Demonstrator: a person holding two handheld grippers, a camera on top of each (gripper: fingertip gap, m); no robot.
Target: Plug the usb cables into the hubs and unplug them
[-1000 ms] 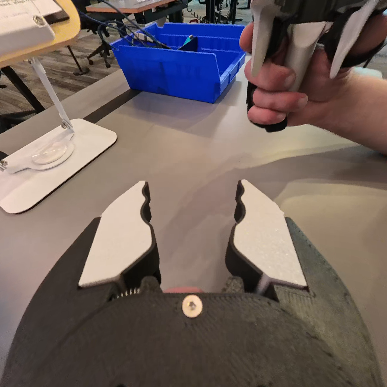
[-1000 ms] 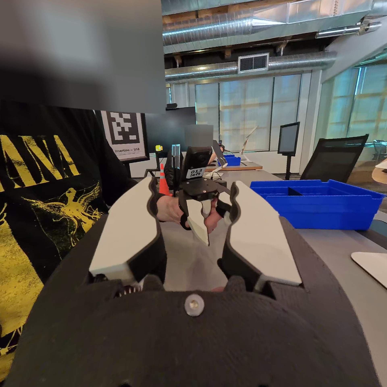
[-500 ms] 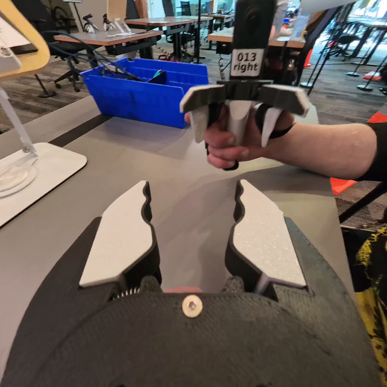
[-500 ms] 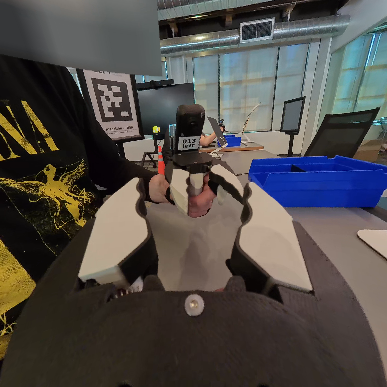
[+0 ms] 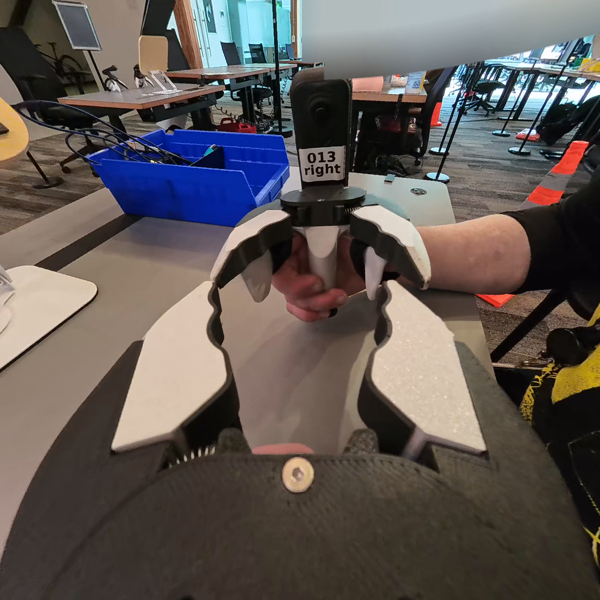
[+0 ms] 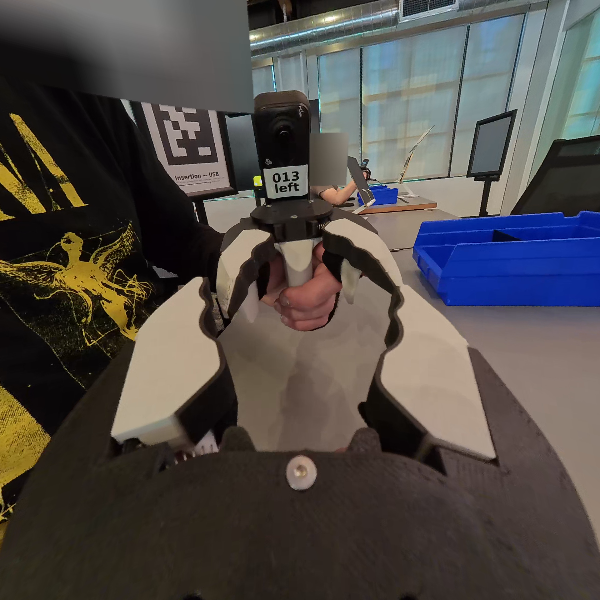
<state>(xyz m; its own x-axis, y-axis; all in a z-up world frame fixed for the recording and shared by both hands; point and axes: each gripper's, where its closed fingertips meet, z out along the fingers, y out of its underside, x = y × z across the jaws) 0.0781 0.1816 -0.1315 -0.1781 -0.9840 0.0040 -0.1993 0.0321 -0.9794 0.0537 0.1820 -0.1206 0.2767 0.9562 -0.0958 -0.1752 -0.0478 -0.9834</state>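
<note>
My left gripper (image 5: 298,289) is open and empty above the grey table (image 5: 146,259). My right gripper (image 6: 300,287) is also open and empty. The two grippers face each other, fingertips close together, each held by a hand. The right gripper shows in the left wrist view (image 5: 319,284), and the left gripper in the right wrist view (image 6: 311,298); both stand wide open with nothing between the fingers. Dark cables (image 5: 107,136) hang out of a blue bin (image 5: 194,191) at the table's far left. No hub is in view.
The blue bin also shows in the right wrist view (image 6: 519,276). A white stand base (image 5: 39,308) lies on the table at the left. The person's black and yellow shirt (image 6: 65,259) is close on the left. A sign with a square code (image 6: 188,146) stands behind. The grippers are tip to tip, or close to it.
Both grippers have turned to face each other and come closer together. Both jaws have opened wider. Nothing was taken hold of.
</note>
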